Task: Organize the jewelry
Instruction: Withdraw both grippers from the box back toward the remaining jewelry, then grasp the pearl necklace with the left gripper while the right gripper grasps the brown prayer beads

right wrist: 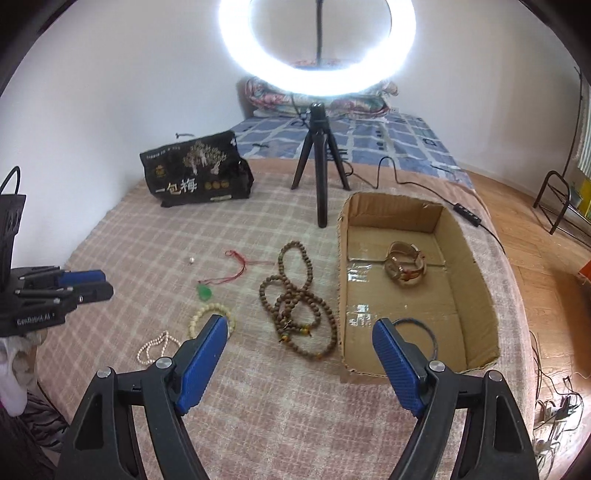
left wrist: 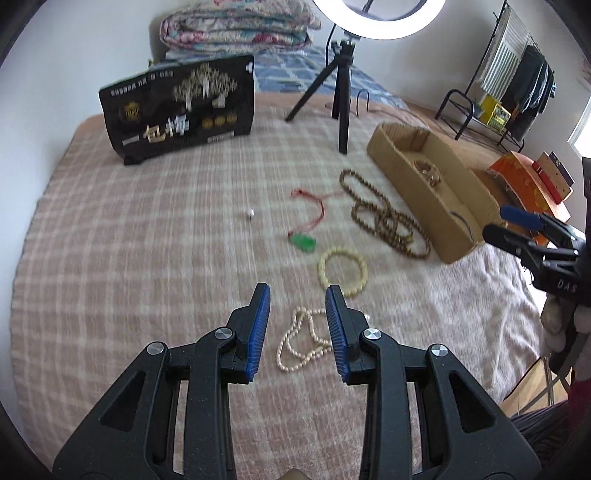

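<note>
Jewelry lies on a pink checked blanket (left wrist: 147,229). My left gripper (left wrist: 297,291) is open and empty above a pearl necklace (left wrist: 299,343), also in the right wrist view (right wrist: 155,345). Beyond it lie a cream bead bracelet (left wrist: 342,271) (right wrist: 201,317), a green pendant on red cord (left wrist: 303,242) (right wrist: 205,292), a long brown bead strand (left wrist: 384,218) (right wrist: 295,299) and a small white bead (left wrist: 250,213) (right wrist: 191,260). My right gripper (right wrist: 301,325) is open and empty by the cardboard box (right wrist: 476,280) (left wrist: 406,173), which holds a watch (right wrist: 404,266) and a dark bangle (right wrist: 424,332).
A ring light on a black tripod (right wrist: 321,177) (left wrist: 341,96) stands behind the jewelry. A black printed bag (left wrist: 177,109) (right wrist: 195,173) stands at the back left. Folded quilts (left wrist: 236,26) lie beyond. An orange box (left wrist: 528,184) sits right of the cardboard box.
</note>
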Motion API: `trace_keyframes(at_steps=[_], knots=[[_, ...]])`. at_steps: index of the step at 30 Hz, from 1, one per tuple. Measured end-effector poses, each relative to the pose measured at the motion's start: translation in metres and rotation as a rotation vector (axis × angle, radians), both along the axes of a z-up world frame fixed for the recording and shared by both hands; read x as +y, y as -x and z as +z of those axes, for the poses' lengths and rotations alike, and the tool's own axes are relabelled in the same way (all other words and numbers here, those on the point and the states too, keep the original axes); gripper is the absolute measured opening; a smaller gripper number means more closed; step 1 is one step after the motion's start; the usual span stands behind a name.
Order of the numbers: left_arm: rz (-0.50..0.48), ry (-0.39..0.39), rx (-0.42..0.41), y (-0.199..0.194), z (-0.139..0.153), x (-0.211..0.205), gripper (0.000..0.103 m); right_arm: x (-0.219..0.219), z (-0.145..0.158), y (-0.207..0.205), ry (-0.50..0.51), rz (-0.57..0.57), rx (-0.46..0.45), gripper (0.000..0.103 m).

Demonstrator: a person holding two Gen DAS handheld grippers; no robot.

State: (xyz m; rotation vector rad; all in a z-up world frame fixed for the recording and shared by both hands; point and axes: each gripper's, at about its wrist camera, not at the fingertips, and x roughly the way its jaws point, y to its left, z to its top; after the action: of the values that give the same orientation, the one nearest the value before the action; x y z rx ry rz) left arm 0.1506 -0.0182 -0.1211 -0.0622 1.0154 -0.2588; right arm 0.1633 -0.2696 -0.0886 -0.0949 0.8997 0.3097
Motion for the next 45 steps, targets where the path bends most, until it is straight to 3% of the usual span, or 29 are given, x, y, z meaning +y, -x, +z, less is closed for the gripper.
trace_keyframes(at_steps=[9,15,28,37,45], knots=[[-0.013,0.017,0.104,-0.003,-0.037,-0.004,0.031,0.021,-0.019,-0.005,0.014,0.045,0.049,0.082],[-0.019,0.013,0.145,-0.005,-0.051,-0.006,0.031,0.036,-0.036,-0.015,0.033,0.071,0.093,0.076],[-0.029,0.014,0.189,-0.013,-0.066,-0.012,0.031,0.056,-0.073,-0.052,0.110,0.059,0.187,0.064],[-0.025,0.020,0.221,-0.023,-0.078,-0.013,0.031,0.066,-0.092,-0.069,0.203,0.057,0.208,0.064],[-0.034,-0.035,0.236,-0.033,-0.093,-0.023,0.031,0.073,-0.095,-0.075,0.246,0.062,0.200,0.064]])
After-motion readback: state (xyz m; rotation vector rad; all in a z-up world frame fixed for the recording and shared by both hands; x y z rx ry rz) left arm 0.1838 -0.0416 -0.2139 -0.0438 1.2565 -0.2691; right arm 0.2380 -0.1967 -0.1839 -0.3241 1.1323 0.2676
